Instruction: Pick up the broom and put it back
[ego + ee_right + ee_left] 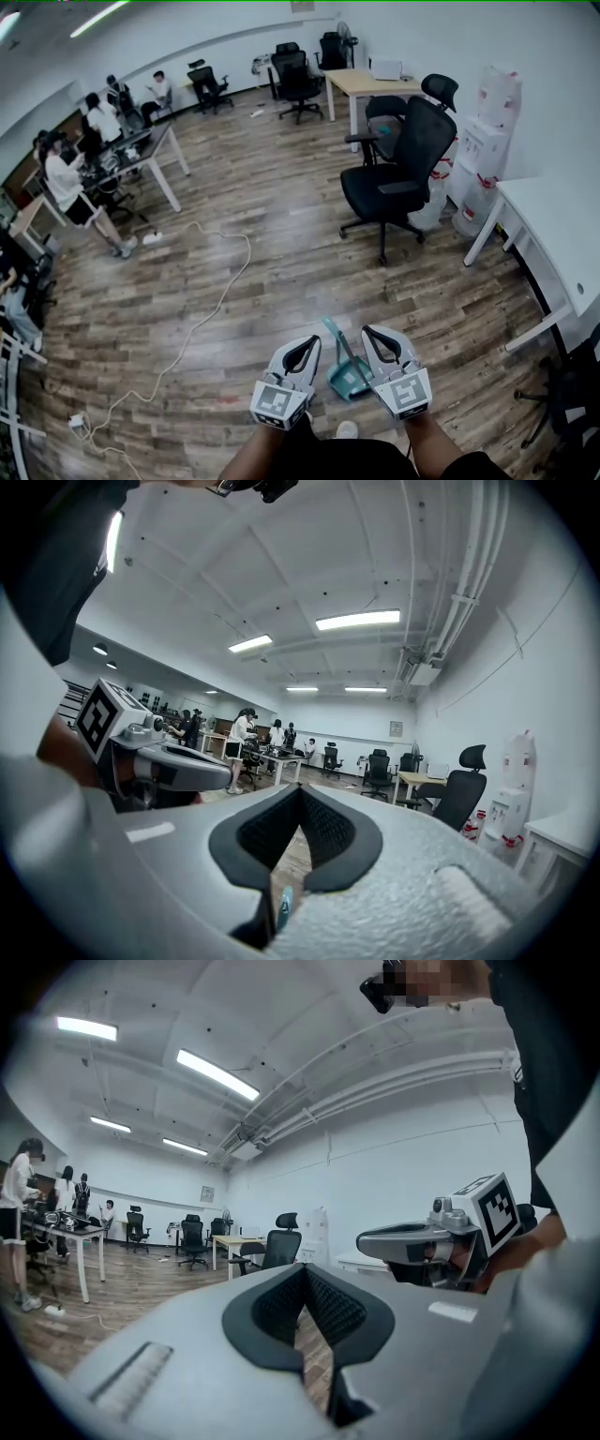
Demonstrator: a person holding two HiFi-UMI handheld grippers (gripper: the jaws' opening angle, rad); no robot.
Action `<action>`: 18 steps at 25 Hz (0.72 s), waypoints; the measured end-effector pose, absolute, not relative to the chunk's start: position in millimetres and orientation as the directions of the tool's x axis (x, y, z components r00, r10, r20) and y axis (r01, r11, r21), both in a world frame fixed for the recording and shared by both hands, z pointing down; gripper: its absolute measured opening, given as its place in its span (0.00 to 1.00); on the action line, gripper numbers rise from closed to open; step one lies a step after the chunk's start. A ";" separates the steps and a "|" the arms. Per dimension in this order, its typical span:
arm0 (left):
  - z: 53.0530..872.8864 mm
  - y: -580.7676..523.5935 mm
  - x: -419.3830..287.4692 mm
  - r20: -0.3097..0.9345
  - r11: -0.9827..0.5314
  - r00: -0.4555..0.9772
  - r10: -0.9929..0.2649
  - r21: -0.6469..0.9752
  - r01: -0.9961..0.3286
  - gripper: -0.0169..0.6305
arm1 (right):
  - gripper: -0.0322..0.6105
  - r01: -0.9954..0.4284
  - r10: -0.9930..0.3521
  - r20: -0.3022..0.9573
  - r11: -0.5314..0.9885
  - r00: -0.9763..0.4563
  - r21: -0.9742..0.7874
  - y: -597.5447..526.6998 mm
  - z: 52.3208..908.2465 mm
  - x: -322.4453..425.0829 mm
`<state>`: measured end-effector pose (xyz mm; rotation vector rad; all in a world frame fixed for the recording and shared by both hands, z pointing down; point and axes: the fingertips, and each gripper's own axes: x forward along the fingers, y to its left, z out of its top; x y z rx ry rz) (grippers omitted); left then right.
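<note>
"Teal plastic, low in the middle of the head view. That's the broom (346, 367), lying on the wood floor (234, 244) in the gap between my two grippers."

"Take it from the left. What's the left gripper doing?"

"The left gripper (302, 349) sits at the bottom of the frame, just left of the broom. It looks out level across the room. In the left gripper view its pads are pressed together and nothing is between them."

"And how does the broom lie?"

"Its handle (332, 334) slants from upper left down to lower right. The broad end is toward the bottom of the frame, close beside the right gripper (382, 343)."

"Is the right one holding it?"

"No. In the right gripper view the jaws are fully closed on nothing. A teal sliver (284, 907) shows through the slit under the pads. I read that as the broom down below, not in the grip."

"Which hand goes, then?"

"The right, I'd say, because it's nearer. The broom is below it and slightly left. I'd open the jaws, tip down, and close across the handle's slant, not along it."
</note>
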<state>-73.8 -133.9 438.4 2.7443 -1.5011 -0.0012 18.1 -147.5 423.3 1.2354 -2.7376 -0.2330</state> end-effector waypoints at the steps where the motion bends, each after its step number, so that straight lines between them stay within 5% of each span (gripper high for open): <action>1: 438.3 -134.4 -74.5 0.007 -0.539 0.539 -0.842 0.011 -0.842 0.05 | 0.05 -0.731 -0.752 0.053 0.653 -0.658 0.197 -147.9 422.8 17.5; 18: 441.1 -135.6 -78.8 0.012 -0.520 0.520 -0.854 -0.004 -0.854 0.05 | 0.05 -0.728 -0.748 0.047 0.656 -0.662 0.197 -153.2 423.2 14.9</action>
